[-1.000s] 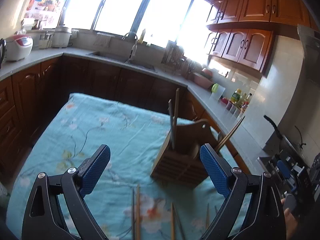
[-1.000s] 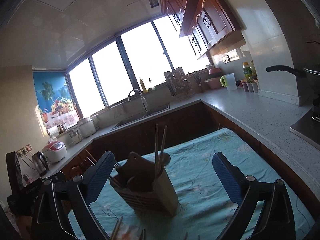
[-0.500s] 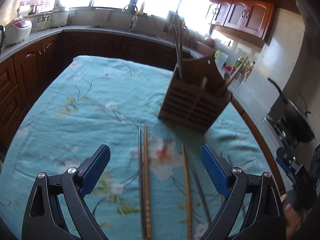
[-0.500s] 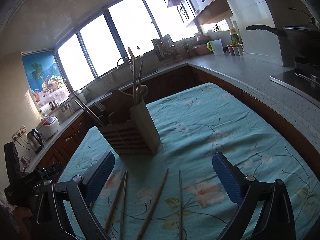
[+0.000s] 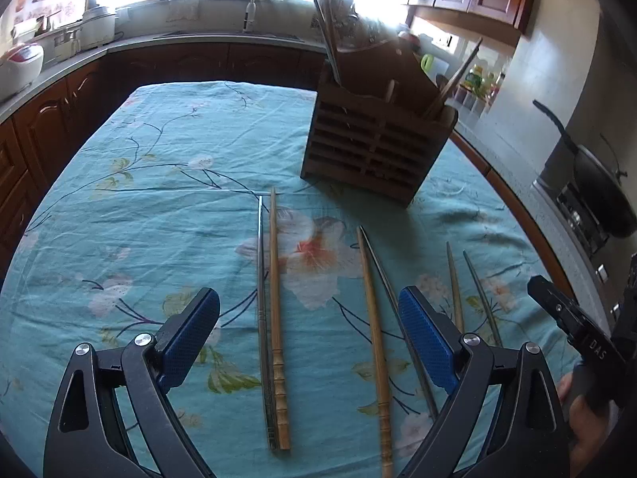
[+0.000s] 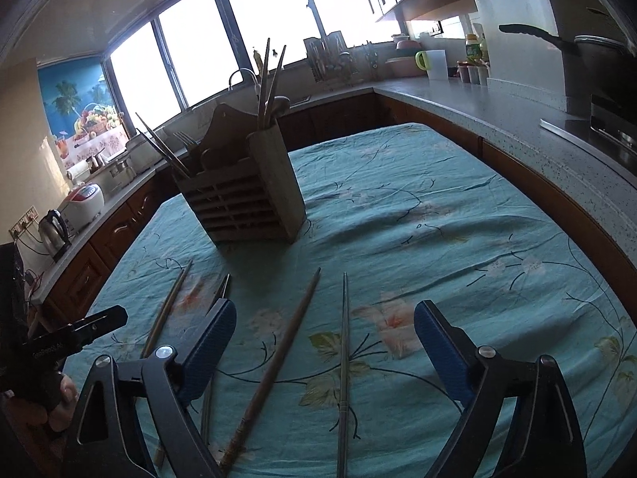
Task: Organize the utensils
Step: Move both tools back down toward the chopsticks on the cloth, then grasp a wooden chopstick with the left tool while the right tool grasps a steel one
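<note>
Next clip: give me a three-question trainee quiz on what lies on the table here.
1. True or false: the slatted wooden utensil holder lies on its side.
2. How many loose chopsticks lie on the teal floral tablecloth in the left wrist view?
3. Between the left tool pads lies: A) a wooden chopstick beside a metal chopstick; B) a fork.

Key: 1 false, it stands upright. 2 six. 3 A.

Count from the left wrist cam: six chopsticks flat on the tablecloth (image 5: 159, 207), three wooden ones (image 5: 274, 279) and three metal ones (image 5: 260, 279), plus one wooden utensil holder (image 5: 370, 151) with a few more sticks poking out.
</note>
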Tool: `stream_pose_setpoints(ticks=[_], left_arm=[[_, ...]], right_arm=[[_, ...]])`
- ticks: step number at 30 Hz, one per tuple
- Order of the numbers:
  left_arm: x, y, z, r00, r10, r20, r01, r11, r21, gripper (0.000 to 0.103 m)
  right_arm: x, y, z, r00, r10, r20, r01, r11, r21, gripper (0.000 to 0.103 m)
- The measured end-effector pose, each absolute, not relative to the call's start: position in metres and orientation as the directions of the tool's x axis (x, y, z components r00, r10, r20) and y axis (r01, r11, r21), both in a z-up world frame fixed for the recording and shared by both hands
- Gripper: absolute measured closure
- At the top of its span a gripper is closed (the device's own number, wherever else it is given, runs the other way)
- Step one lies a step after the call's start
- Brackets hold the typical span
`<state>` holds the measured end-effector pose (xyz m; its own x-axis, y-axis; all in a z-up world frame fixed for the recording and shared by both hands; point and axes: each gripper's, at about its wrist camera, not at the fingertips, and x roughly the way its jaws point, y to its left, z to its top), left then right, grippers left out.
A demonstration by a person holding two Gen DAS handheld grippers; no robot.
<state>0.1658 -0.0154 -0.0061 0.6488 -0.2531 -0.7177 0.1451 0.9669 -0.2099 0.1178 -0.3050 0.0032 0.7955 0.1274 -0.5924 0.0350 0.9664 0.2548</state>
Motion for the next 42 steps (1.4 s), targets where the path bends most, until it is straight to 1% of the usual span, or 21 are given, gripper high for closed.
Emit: stream_pose_setpoints(ticks=[2, 5, 6, 9, 11, 13, 15, 17, 18, 19, 23, 27, 29, 30, 32, 34, 35, 36, 37, 39, 42], left_arm=[[0.171, -0.021, -0.009, 0.633, -0.231, -0.739, 0.146, 0.973, -0.179, 0.011], [0.178, -0.029, -0.014, 0.606, -0.222, -0.764, 0.161, 0.975, -0.156, 0.02], [0.18, -0.032, -0.016, 0.596, -0.224, -0.772, 0.17, 0.974, -0.151, 0.025], [0.186, -0.044, -0.019, 0.572, -0.222, -0.79, 0.202, 0.971, -0.127, 0.028], [0.192, -0.051, -0.022, 0.558, -0.219, -0.801, 0.219, 0.969, -0.112, 0.033], [0.197, -0.057, -0.026, 0.538, -0.217, -0.815, 0.231, 0.967, -0.105, 0.041], [0.204, -0.062, -0.031, 0.516, -0.223, -0.827, 0.244, 0.964, -0.108, 0.045], [0.21, -0.067, -0.036, 0.503, -0.214, -0.837, 0.25, 0.963, -0.096, 0.046], [0.212, -0.07, -0.038, 0.498, -0.21, -0.842, 0.254, 0.963, -0.089, 0.049], [0.215, -0.072, -0.041, 0.49, -0.207, -0.847, 0.259, 0.962, -0.085, 0.055], [0.226, -0.078, -0.045, 0.473, -0.213, -0.855, 0.271, 0.958, -0.089, 0.06], [0.236, -0.082, -0.046, 0.475, -0.211, -0.854, 0.273, 0.958, -0.084, 0.061], [0.24, -0.084, -0.047, 0.478, -0.207, -0.854, 0.274, 0.958, -0.079, 0.061], [0.242, -0.085, -0.047, 0.479, -0.205, -0.854, 0.274, 0.959, -0.076, 0.061], [0.245, -0.089, -0.048, 0.485, -0.185, -0.855, 0.274, 0.96, -0.052, 0.062], [0.247, -0.096, -0.048, 0.494, -0.16, -0.855, 0.273, 0.962, -0.022, 0.065], [0.248, -0.098, -0.048, 0.499, -0.155, -0.853, 0.275, 0.961, -0.014, 0.067], [0.249, -0.1, -0.048, 0.5, -0.155, -0.852, 0.276, 0.961, -0.013, 0.073], [0.249, -0.102, -0.048, 0.501, -0.157, -0.851, 0.278, 0.961, -0.014, 0.082], [0.252, -0.107, -0.049, 0.499, -0.168, -0.85, 0.286, 0.958, -0.021, 0.095], [0.254, -0.107, -0.049, 0.493, -0.185, -0.85, 0.291, 0.956, -0.039, 0.097]], right_arm=[[0.122, -0.306, 0.0, 0.782, 0.125, -0.61, 0.039, 0.968, 0.248, 0.02], [0.129, -0.305, -0.005, 0.758, 0.122, -0.641, 0.044, 0.971, 0.237, 0.028], [0.131, -0.305, -0.007, 0.749, 0.12, -0.652, 0.044, 0.972, 0.23, 0.031], [0.138, -0.305, -0.011, 0.723, 0.125, -0.679, 0.043, 0.974, 0.225, 0.039], [0.144, -0.306, -0.014, 0.709, 0.119, -0.695, 0.046, 0.976, 0.214, 0.044], [0.151, -0.307, -0.018, 0.692, 0.12, -0.712, 0.05, 0.976, 0.213, 0.048], [0.157, -0.308, -0.021, 0.675, 0.12, -0.728, 0.052, 0.977, 0.209, 0.055], [0.163, -0.308, -0.024, 0.661, 0.12, -0.741, 0.048, 0.978, 0.201, 0.059], [0.165, -0.308, -0.026, 0.653, 0.12, -0.748, 0.045, 0.979, 0.196, 0.061], [0.168, -0.308, -0.028, 0.647, 0.119, -0.753, 0.044, 0.98, 0.193, 0.062], [0.177, -0.307, -0.034, 0.625, 0.116, -0.772, 0.041, 0.983, 0.181, 0.073], [0.184, -0.305, -0.038, 0.612, 0.103, -0.784, 0.037, 0.987, 0.159, 0.078], [0.188, -0.304, -0.038, 0.609, 0.094, -0.788, 0.034, 0.989, 0.145, 0.079], [0.19, -0.304, -0.038, 0.606, 0.093, -0.79, 0.034, 0.989, 0.142, 0.082], [0.196, -0.303, -0.04, 0.601, 0.083, -0.795, 0.034, 0.991, 0.129, 0.085], [0.201, -0.3, -0.041, 0.603, 0.072, -0.795, 0.028, 0.993, 0.111, 0.087], [0.203, -0.298, -0.041, 0.604, 0.064, -0.795, 0.025, 0.995, 0.099, 0.087], [0.205, -0.296, -0.042, 0.605, 0.053, -0.795, 0.019, 0.996, 0.081, 0.088], [0.207, -0.294, -0.042, 0.607, 0.042, -0.794, 0.015, 0.998, 0.064, 0.089], [0.207, -0.291, -0.043, 0.613, 0.024, -0.79, 0.013, 0.999, 0.04, 0.097], [0.206, -0.294, -0.043, 0.612, 0.04, -0.79, 0.018, 0.998, 0.065, 0.098]])
